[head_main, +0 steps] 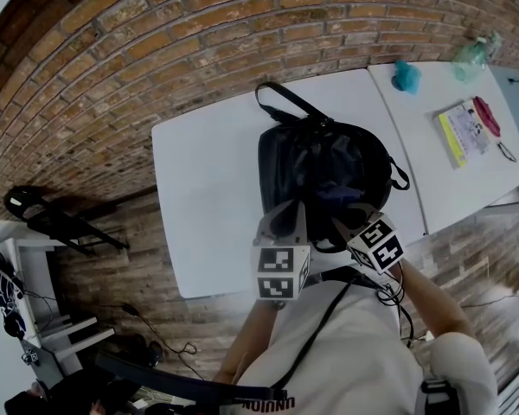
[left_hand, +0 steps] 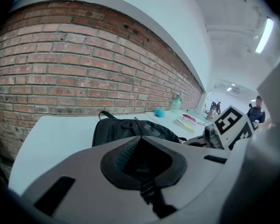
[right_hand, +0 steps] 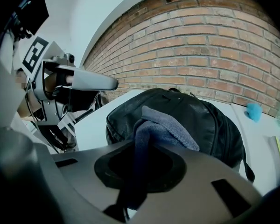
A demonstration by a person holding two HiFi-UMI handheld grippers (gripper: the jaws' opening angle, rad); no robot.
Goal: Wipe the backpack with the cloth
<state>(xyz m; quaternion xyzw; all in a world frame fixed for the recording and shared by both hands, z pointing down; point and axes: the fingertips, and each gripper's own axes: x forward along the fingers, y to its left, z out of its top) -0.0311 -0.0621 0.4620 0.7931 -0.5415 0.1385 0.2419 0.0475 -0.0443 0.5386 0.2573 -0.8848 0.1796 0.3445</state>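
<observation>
At the left, the grey left gripper with its marker cube [head_main: 285, 223] sits at the near edge of the black soft backpack [head_main: 324, 167]. Its 2 jaws are drawn together at the tip. A dark strap-like piece shows low in the hollow between them, but I cannot tell whether it is pinched. The backpack lies flat on the white rectangular table [head_main: 203, 188] in front of the red brick wall [head_main: 156, 41], with 1 carry loop pointing toward the wall. Over the middle of the bag hangs the blue-grey folded cloth [right_hand: 170, 125]. The right gripper [right_hand: 143, 146] has its 2 jaws clamped on a bunched end, while the free end droops toward the bag's top panel. Whether the cloth already touches the fabric is unclear. Further right, on a 2nd white table [head_main: 415, 137], a small teal object [head_main: 405, 76] and a yellow-edged booklet [head_main: 463, 132] lie well apart from the work. I judge the step in hand to be bringing the cloth onto the bag to begin wiping. The next move calls for pressing the cloth flat on the panel and sweeping it across. The left gripper would need to steady the bag so it does not slide on the smooth tabletop.
</observation>
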